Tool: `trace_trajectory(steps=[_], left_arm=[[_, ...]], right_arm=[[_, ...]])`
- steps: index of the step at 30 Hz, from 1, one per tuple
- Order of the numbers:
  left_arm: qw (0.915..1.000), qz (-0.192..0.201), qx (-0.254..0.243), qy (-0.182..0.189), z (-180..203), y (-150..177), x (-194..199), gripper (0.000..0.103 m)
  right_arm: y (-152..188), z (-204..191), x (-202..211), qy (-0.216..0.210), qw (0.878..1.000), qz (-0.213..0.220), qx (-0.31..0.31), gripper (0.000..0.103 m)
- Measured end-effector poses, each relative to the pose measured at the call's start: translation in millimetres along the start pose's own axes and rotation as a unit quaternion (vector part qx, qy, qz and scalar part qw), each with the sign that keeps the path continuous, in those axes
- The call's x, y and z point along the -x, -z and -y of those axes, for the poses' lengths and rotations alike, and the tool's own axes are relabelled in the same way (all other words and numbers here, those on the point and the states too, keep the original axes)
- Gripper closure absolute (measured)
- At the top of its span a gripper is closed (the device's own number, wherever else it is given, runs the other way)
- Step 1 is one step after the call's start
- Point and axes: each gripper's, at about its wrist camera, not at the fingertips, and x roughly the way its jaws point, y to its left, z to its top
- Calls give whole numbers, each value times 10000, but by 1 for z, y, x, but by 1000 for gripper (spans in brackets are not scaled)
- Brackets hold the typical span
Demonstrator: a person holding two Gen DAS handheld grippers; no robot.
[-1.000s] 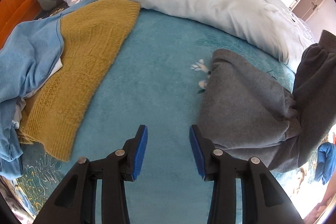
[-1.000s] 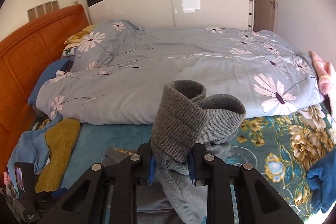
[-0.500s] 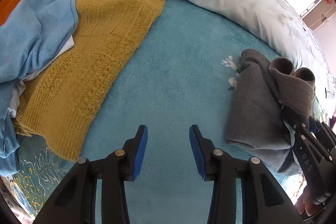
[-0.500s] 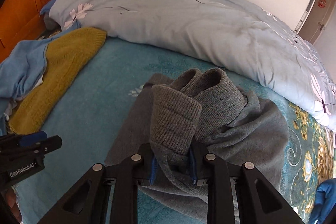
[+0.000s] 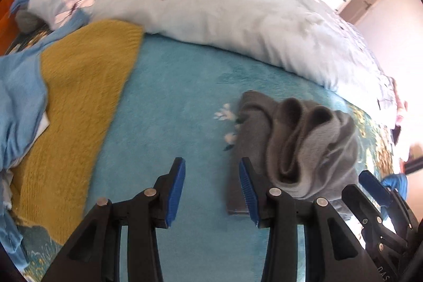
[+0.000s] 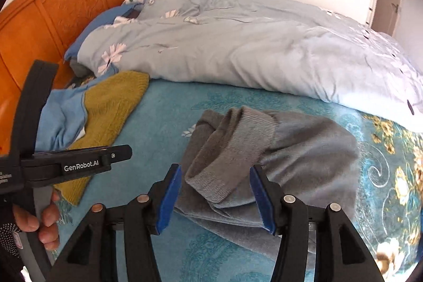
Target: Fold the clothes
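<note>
Both grippers, left (image 5: 211,189) and right (image 6: 215,198), gape wide and empty (nothing pinched) beside a half-folded grey knitted sweater (image 6: 277,157); next, regrasp its loose cuffs.

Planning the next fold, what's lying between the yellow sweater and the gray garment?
Only bare teal blanket separates the yellow sweater from the gray garment, clearest in the left wrist view.

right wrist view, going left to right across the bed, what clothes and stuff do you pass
headboard → blue garment → mustard knit sweater → bare teal blanket → grey garment → gold flower print on the blanket
</note>
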Motion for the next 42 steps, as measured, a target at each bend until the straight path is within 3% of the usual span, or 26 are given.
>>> trace_trajectory(steps=[5,11,18,22,29,36,39,41,42], left_arm=[[9936,-442,-646,810,57,-13,-34,59],[9897,-916,-413,1018,74,-5,-69,59],[9885,-770,-198,1290,79,1,-56,61],[9908,-680,-384,1103,82,2,-52,76],[9881,-632,-797,1157,92,-11,-64,76],[9794,-739,-293,1856,75,-22,-77,75],[9809,-779,-287,1761,72,-11,-78,75],[9829,-703,-360,1662,71,-4,-75,90],[9839,-611,-391,1634,72,-2,-72,90]], right_arm=[[18,52,14,488,9974,-197,-498,45],[41,94,23,834,9921,-434,-829,45],[63,108,25,881,9869,-555,-1233,45],[64,110,24,871,9851,-548,-1375,45],[61,110,24,840,9857,-536,-1359,45],[67,114,25,881,9835,-604,-1459,45],[70,116,23,872,9821,-655,-1537,45],[72,117,23,861,9814,-677,-1579,45],[72,117,22,862,9812,-680,-1586,45]])
